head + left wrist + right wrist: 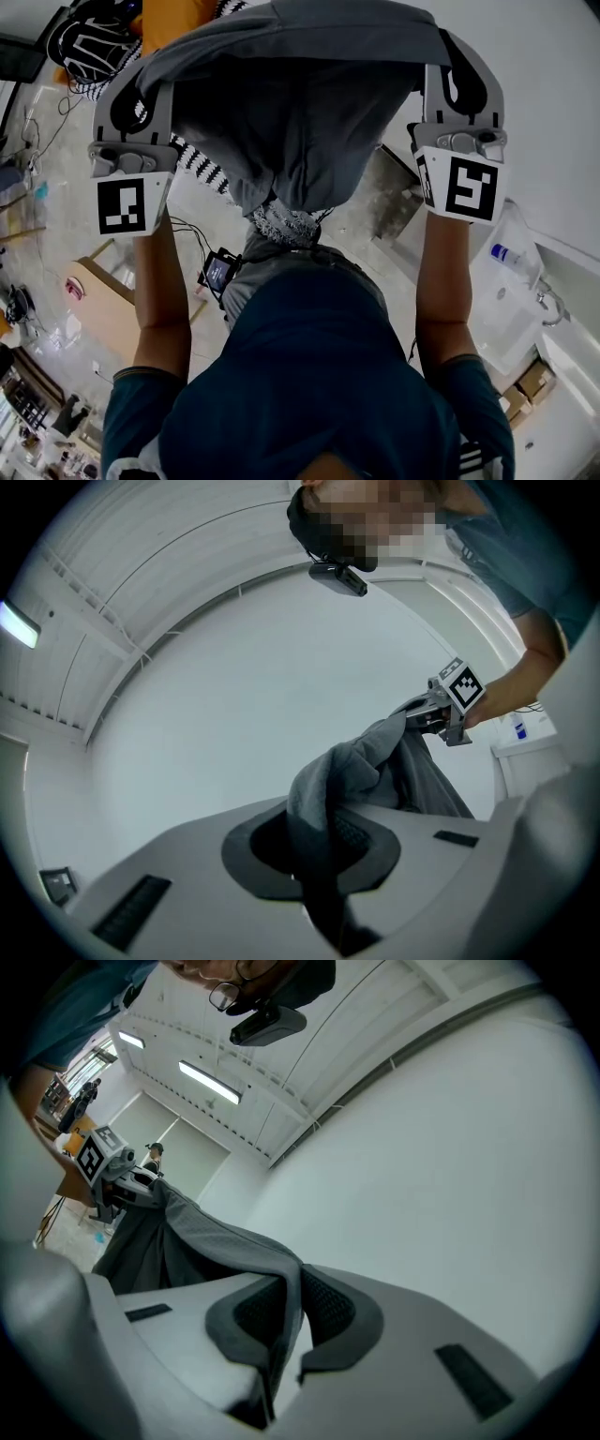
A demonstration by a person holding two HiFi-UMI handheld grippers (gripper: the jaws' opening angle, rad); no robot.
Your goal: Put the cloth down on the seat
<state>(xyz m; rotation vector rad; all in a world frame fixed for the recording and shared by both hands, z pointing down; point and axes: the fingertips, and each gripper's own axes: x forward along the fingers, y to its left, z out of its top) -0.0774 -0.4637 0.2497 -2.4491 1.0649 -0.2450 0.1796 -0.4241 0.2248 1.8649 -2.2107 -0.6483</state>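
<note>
A grey cloth (300, 112) hangs spread out between my two grippers, held high in front of the person. My left gripper (148, 82) is shut on the cloth's left top corner. My right gripper (446, 58) is shut on its right top corner. In the left gripper view the cloth (342, 780) runs from between the left gripper's (314, 860) jaws to the right gripper (448, 712). In the right gripper view the cloth (220, 1237) is pinched in the right gripper's (279, 1335) jaws and stretches to the left gripper (111, 1174). A black-and-white patterned surface (199, 164) shows below the cloth; I cannot tell whether it is the seat.
A black-and-white patterned object (89, 42) and something orange (173, 19) lie at the top left. At the right a white unit (502, 319) carries a bottle (506, 253), with cardboard boxes (530, 380) beside it. A wooden desk (103, 305) stands at the left, and a small screen (217, 272) sits on the floor.
</note>
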